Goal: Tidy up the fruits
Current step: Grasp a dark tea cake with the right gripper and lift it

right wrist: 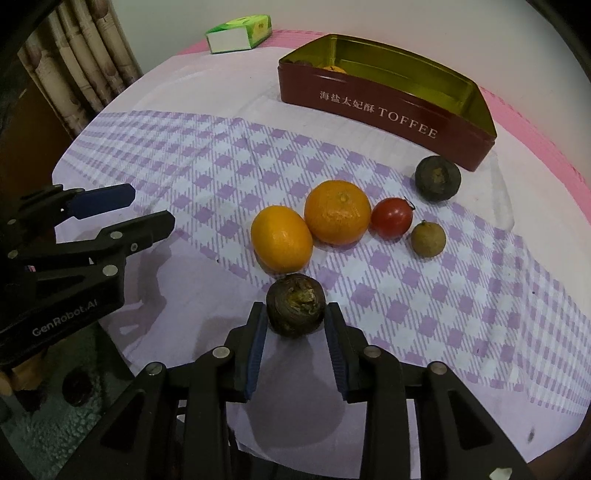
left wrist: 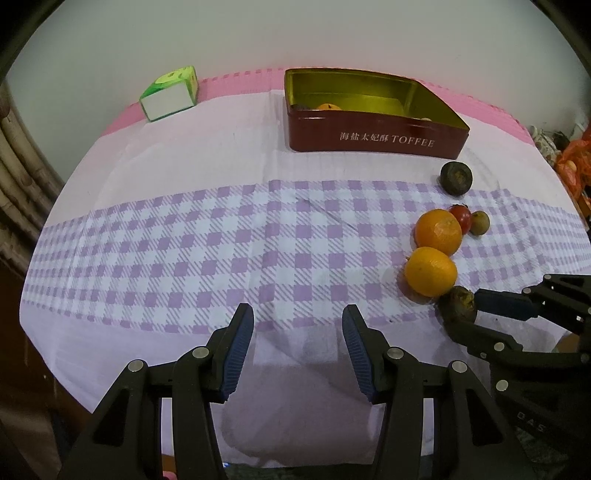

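Two oranges (right wrist: 281,238) (right wrist: 337,211) lie touching on the checked cloth (right wrist: 221,173) covering the bench, with a tomato (right wrist: 391,218), a small brown fruit (right wrist: 428,238) and a dark fruit (right wrist: 437,178) beyond them. The right hand-held gripper (right wrist: 295,319) has its pads against both sides of another dark fruit (right wrist: 296,304), just beside the nearer orange. The left hand-held gripper (left wrist: 298,332) is open, holding nothing. The toffee tin (right wrist: 388,107) behind holds one more orange (right wrist: 334,68). A green box (right wrist: 240,33) sits farther left.
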